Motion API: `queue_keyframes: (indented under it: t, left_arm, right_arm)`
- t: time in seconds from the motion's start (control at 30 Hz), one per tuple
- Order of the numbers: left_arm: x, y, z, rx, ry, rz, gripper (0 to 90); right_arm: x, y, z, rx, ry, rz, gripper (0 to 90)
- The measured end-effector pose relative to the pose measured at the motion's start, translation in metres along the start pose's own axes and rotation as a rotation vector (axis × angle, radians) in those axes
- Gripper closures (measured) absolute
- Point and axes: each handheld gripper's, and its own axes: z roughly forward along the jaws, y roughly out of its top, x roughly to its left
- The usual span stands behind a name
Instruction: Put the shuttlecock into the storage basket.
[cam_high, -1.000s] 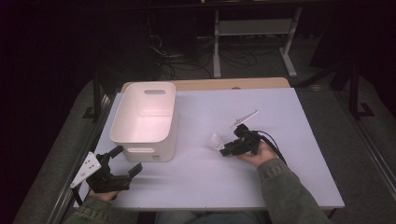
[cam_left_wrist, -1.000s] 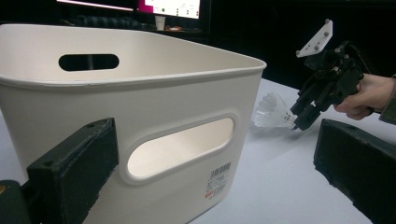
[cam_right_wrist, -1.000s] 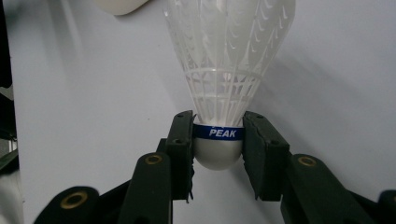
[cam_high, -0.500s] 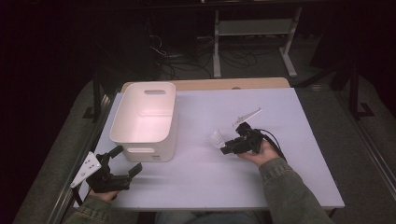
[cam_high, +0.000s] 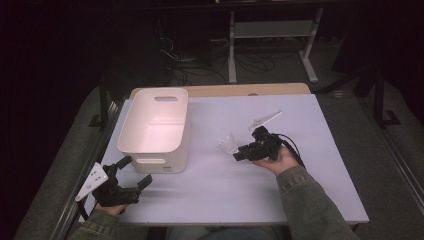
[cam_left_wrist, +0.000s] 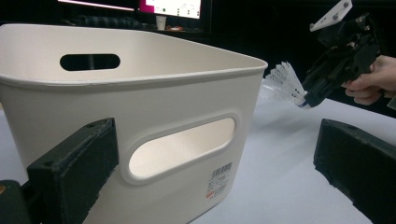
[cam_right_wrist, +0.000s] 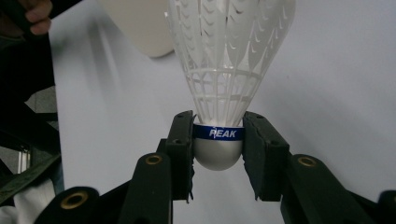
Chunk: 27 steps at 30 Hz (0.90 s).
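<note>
My right gripper (cam_right_wrist: 217, 140) is shut on the cork base of a white shuttlecock (cam_right_wrist: 224, 70) with a blue band, its feather skirt pointing away from the jaws. In the high view this gripper (cam_high: 240, 153) holds the shuttlecock (cam_high: 228, 145) just above the table's middle, right of the white bin (cam_high: 155, 127). The left gripper view shows the shuttlecock (cam_left_wrist: 285, 81) in that gripper (cam_left_wrist: 306, 95) beyond the bin (cam_left_wrist: 140, 116). My left gripper (cam_high: 136, 171) stands open at the table's front left, close to the bin's near wall, with nothing between its jaws.
The white table (cam_high: 300, 200) has bare surface in front and to the right. A wooden strip (cam_high: 280, 89) runs along its far edge. Dark floor, cables and a metal stand (cam_high: 270, 30) lie beyond. The bin looks empty inside.
The right gripper with the shuttlecock has shifted slightly and turned a little. The left gripper has stayed in place.
</note>
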Motion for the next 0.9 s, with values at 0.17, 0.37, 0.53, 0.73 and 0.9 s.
queue_keyframes:
  t: [0.17,0.37,0.53,0.73,0.9]
  left_arm:
    - [0.0,0.0,0.0,0.001,0.0,0.001,0.0]
    - [0.0,0.0,0.0,0.003,-0.001,0.001,0.0]
    - [0.0,0.0,0.0,0.004,-0.002,-0.001,0.0]
    - [0.0,0.0,0.0,0.004,-0.002,-0.002,0.0]
    - [0.0,0.0,0.001,0.004,-0.002,0.001,0.0]
  right_arm:
    - [0.006,0.008,-0.003,-0.016,0.011,-0.014,63.9]
    - [0.009,0.017,-0.006,-0.037,0.014,-0.029,63.9]
    - [0.012,0.025,-0.008,-0.048,0.014,-0.047,63.9]
    - [0.014,0.029,-0.012,-0.068,0.022,-0.044,63.9]
    - [0.015,0.034,-0.014,-0.073,0.019,-0.054,63.9]
